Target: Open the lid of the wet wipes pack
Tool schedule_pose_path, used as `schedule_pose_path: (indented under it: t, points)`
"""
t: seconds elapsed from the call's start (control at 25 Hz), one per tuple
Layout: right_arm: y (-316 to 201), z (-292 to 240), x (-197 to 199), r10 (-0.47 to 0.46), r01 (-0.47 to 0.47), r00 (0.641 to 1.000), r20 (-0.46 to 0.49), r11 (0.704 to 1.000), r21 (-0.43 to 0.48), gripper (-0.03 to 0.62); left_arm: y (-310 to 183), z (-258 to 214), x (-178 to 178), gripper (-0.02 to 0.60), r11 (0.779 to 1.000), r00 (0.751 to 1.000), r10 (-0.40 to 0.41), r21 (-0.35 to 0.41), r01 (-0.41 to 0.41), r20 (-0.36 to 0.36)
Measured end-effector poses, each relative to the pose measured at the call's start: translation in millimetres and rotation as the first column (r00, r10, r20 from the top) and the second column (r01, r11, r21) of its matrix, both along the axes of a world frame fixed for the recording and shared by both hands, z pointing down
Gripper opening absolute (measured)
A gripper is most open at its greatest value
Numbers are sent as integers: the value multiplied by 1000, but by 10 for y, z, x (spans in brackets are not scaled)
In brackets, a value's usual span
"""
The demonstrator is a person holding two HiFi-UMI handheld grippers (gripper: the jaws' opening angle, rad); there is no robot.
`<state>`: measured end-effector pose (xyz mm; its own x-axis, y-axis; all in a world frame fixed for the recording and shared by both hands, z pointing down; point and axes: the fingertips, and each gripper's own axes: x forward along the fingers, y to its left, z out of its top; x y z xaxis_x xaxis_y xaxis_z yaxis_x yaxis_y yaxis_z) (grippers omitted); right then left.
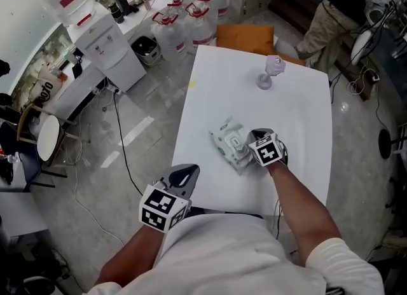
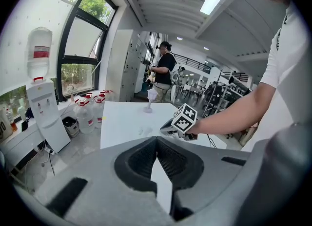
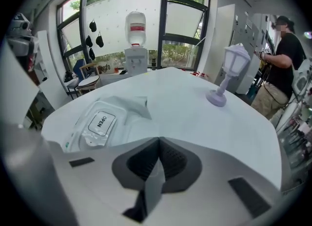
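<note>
Head view: white table (image 1: 254, 96), wet wipes pack (image 1: 230, 144) lying flat near its middle, slightly toward the near edge. Right tongs (image 1: 250, 141) pressed together, nothing between, tips at the pack's right edge; touching or not, can't tell. Left tongs (image 1: 189, 173) also pressed together, empty, held off the table's near left edge. Lid (image 3: 100, 122) marked OPEN lies flat, closed.
</note>
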<state>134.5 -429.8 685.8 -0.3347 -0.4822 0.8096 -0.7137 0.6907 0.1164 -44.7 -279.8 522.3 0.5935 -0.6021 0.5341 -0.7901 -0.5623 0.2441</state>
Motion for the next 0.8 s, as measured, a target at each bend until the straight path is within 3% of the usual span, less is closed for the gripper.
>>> schedule_pose_path:
  t: [0.32,0.48,0.8]
  points:
    - [83,113,-22,27,-25,999,36,997,-67,8,6,24,11,3,1000,1000,0,-9,0,4]
    - [32,143,31,17,-17,1000,24,999,-37,9,-5,9,32,3,1000,1000,11,1,-11,1]
    - [91,-319,66,46,-50,996,81,998,36,28,-69,-102,146,3,998,998,58,38,-58,-13]
